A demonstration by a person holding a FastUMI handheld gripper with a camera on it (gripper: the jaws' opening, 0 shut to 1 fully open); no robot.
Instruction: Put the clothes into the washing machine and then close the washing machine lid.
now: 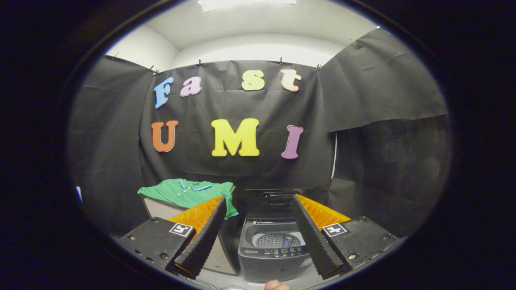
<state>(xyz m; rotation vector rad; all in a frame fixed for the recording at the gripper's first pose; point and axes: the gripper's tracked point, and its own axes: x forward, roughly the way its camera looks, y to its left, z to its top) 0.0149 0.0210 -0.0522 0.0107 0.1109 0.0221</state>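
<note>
A: Where do things stand?
B: The washing machine (271,245) sits ahead between the fingers, its lid (278,201) raised, drum bare. The green shirt (183,192) lies on a box (161,209) to its left, farther back.
A: And the gripper (258,207)?
B: Spread wide, holding nothing.
A: Risks?
B: A shallow pinch could drop the shirt — or a sleeve may drape over the rim and block the lid.

shirt (186,192) partly behind tool (258,203) finger
</note>
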